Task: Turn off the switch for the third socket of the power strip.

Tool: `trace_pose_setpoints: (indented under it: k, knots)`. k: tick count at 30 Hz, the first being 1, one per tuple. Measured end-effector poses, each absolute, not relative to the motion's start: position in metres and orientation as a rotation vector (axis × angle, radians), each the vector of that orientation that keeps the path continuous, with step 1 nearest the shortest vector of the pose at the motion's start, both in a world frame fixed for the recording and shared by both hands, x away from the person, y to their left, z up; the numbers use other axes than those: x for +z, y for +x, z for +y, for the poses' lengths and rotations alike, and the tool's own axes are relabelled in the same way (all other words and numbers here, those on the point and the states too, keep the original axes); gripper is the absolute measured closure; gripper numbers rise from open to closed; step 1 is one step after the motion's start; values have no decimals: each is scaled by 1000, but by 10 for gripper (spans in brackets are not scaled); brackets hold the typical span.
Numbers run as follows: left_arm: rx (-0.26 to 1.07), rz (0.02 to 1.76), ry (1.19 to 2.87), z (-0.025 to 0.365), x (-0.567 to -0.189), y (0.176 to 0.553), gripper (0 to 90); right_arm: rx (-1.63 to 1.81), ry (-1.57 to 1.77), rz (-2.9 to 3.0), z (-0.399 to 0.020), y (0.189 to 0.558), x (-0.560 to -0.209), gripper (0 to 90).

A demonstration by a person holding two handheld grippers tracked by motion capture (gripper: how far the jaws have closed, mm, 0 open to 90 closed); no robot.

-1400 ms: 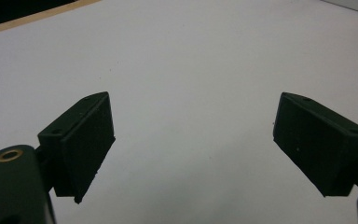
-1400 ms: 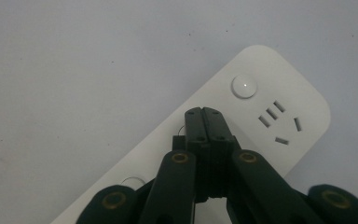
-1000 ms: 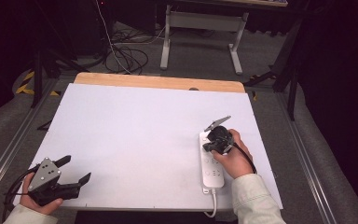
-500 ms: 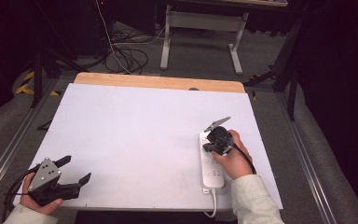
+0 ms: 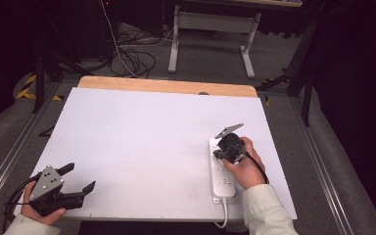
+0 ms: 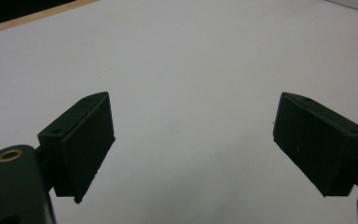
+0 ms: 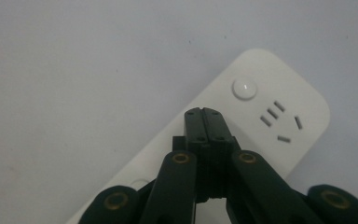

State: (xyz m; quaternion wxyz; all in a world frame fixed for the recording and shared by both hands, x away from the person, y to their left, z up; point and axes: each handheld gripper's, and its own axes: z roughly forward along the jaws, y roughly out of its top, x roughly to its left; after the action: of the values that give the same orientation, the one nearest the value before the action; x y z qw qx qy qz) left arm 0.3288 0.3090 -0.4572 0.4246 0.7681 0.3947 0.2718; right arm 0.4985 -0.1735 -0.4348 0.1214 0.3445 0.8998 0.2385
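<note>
1. Power strip lies flat at the bench's right front, cord off the near edge
2. Our right tool is pressed together, empty, tips over the strip short of its round button
3. Left tool spread wide, empty, over bare bench
4. Strip looks like light, stiff, smooth plastic; we'd pinch across its long sides, not the cord

Left gripper over bare white table surface. Jaws wide apart, nothing between them (one at 8 o'clock, other at 4 o'clock). Wooden table edge runs at 11 o'clock, dark beyond.
</note>
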Motion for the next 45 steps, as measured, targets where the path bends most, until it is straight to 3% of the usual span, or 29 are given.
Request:
trace_pose_setpoints:
  k: [36, 42, 45]
  knots:
    - [683, 988, 1921, 308, -457, 329, 128, 940, 874, 2493, -174, 468, -390, 900]
    - [689, 987, 1923, 309, -457, 328, 128, 1005, 850, 2459, -176, 460, -385, 750]
    - [688, 986, 1923, 309, -457, 328, 128, 1057, 833, 2424, -179, 455, -382, 633]
